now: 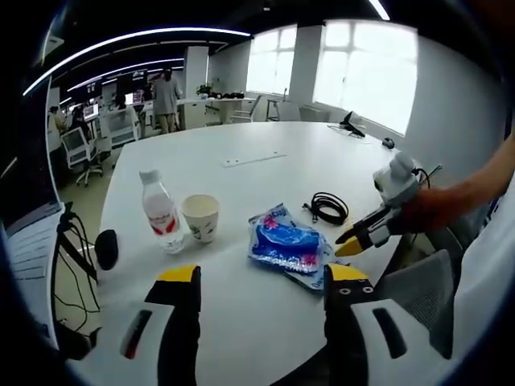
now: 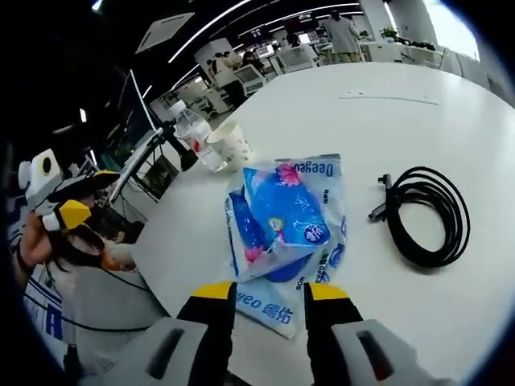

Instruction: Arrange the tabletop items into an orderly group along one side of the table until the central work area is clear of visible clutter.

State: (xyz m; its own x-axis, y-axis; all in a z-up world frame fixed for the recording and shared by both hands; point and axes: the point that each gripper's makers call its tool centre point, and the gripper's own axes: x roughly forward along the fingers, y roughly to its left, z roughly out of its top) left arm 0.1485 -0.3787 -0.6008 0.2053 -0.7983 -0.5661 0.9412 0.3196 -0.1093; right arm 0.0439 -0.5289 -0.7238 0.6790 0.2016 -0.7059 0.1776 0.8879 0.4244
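Observation:
On the white table [image 1: 265, 165] stand a clear bottle with a red label [image 1: 161, 211] and a paper cup [image 1: 200, 217], side by side. A blue tissue pack [image 1: 286, 245] lies to their right, and a coiled black cable [image 1: 329, 207] beyond it. My left gripper [image 1: 263, 275] hovers open and wide over the near table edge, holding nothing. My right gripper [image 1: 348, 243] comes in from the right, tips close to the pack's edge. In the right gripper view my right gripper [image 2: 269, 293] is open over the tissue pack's [image 2: 282, 213] near edge, the cable [image 2: 426, 213] to its right, the bottle [image 2: 193, 133] and cup [image 2: 233, 143] farther off. The left gripper [image 2: 80, 197] shows at left.
A grey chair [image 1: 418, 281] stands at the table's near right corner. Off the table's left edge hang black cables and a dark round object [image 1: 106, 248]. A black item [image 1: 352, 125] and a small mouse [image 1: 389, 142] lie at the far end. Office desks, chairs and a standing person [image 1: 166, 96] fill the background.

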